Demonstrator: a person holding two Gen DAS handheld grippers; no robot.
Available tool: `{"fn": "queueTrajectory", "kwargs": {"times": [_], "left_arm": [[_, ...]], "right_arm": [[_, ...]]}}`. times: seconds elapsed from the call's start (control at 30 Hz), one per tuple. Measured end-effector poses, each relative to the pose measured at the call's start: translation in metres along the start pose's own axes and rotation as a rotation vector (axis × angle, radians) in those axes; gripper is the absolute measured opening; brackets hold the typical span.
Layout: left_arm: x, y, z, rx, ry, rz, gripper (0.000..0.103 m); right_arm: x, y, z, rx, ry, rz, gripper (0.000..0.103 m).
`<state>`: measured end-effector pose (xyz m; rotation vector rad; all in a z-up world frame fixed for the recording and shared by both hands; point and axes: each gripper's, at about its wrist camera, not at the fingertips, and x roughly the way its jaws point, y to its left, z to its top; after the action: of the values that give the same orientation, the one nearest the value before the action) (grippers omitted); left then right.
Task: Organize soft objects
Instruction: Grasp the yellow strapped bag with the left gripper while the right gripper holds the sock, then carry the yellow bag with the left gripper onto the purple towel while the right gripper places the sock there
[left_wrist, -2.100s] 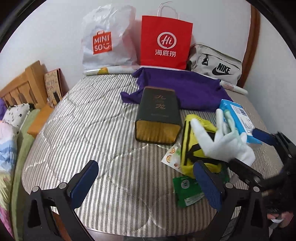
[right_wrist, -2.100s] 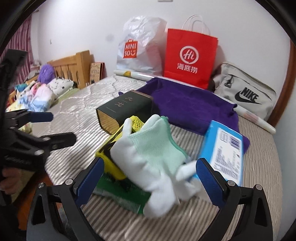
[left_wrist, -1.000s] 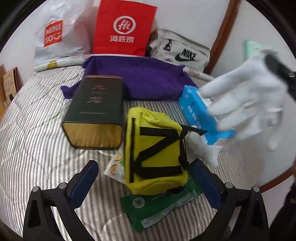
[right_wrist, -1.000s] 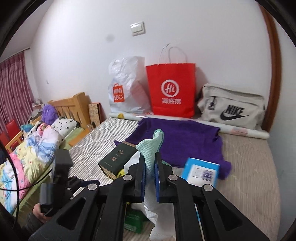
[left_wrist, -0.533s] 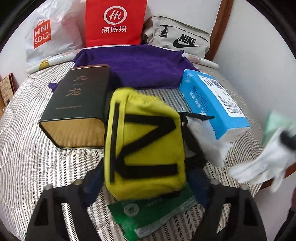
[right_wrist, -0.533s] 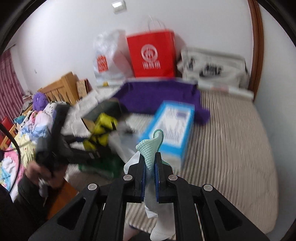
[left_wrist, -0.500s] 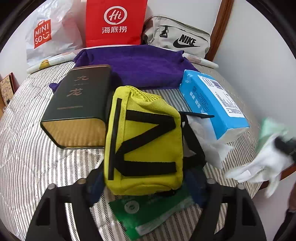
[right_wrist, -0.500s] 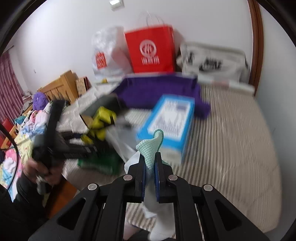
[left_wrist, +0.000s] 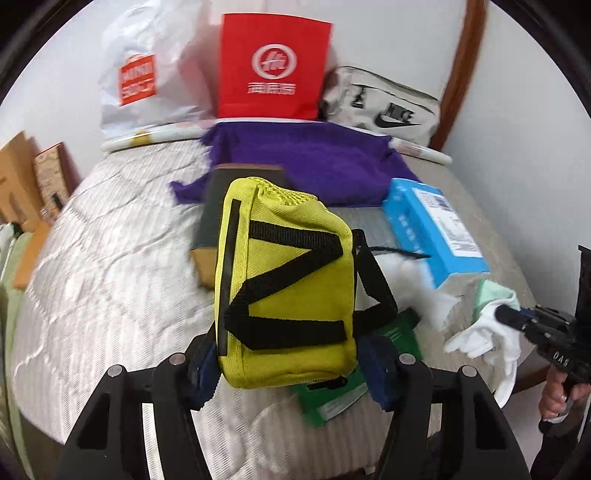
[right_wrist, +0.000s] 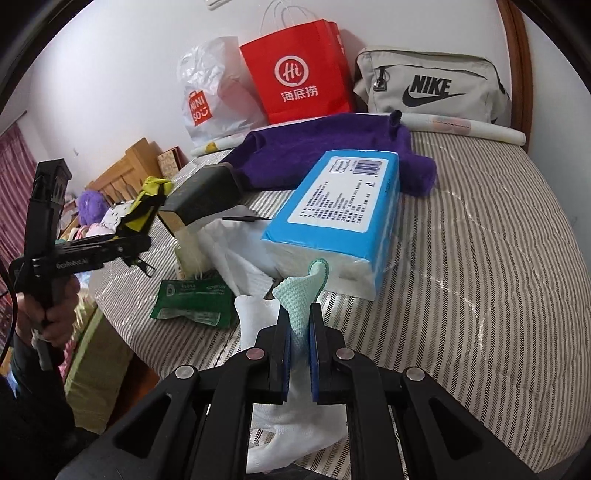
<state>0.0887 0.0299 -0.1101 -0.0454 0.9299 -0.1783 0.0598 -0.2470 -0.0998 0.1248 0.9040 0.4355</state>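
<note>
Two grippers, both loaded: left gripper (left_wrist: 291, 363) clamped on yellow mesh pouch (left_wrist: 286, 280), lifted above bed (left_wrist: 110, 266) near its front edge; right gripper (right_wrist: 299, 332) pinched shut on white glove (right_wrist: 295, 306) by its green cuff, just beside blue tissue pack (right_wrist: 340, 210).

The left wrist view looks along its fingers from the bed's (left_wrist: 110, 236) near edge toward 12 o'clock, close on the pouch (left_wrist: 288, 288). The right wrist view sits at the same edge, facing 11 o'clock. Both share the red bag (left_wrist: 273, 66) (right_wrist: 299, 77), towel (left_wrist: 314, 162) (right_wrist: 332, 144) and tissue pack (left_wrist: 432, 236) (right_wrist: 340, 214).
</note>
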Motion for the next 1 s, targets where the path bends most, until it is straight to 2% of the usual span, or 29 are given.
{"fn": "queueTrajectory", "kwargs": {"times": [0.17, 0.27, 0.37, 0.5, 0.7, 0.8, 1.0], "left_arm": [[-0.002, 0.022, -0.021, -0.039, 0.040, 0.062, 0.062], [0.013, 0.031, -0.039, -0.070, 0.099, 0.049, 0.062], [0.024, 0.036, -0.050, -0.091, 0.127, 0.043, 0.062], [0.027, 0.042, -0.052, -0.129, 0.120, 0.004, 0.062], [0.025, 0.047, -0.051, -0.128, 0.112, -0.025, 0.061], [0.021, 0.051, -0.047, -0.143, 0.105, -0.043, 0.061], [0.003, 0.066, -0.029, -0.158, 0.078, -0.031, 0.061]], "right_arm": [[-0.007, -0.001, 0.005, 0.006, -0.018, 0.013, 0.008], [-0.015, 0.003, 0.010, -0.003, -0.038, 0.009, 0.008], [-0.027, 0.008, 0.017, -0.011, -0.067, 0.012, 0.008], [-0.042, 0.017, 0.030, -0.033, -0.101, 0.010, 0.007], [-0.055, 0.031, 0.066, -0.079, -0.146, -0.010, 0.007], [-0.051, 0.030, 0.084, -0.092, -0.153, -0.019, 0.007], [-0.025, 0.015, 0.131, -0.084, -0.138, -0.037, 0.007]]}}
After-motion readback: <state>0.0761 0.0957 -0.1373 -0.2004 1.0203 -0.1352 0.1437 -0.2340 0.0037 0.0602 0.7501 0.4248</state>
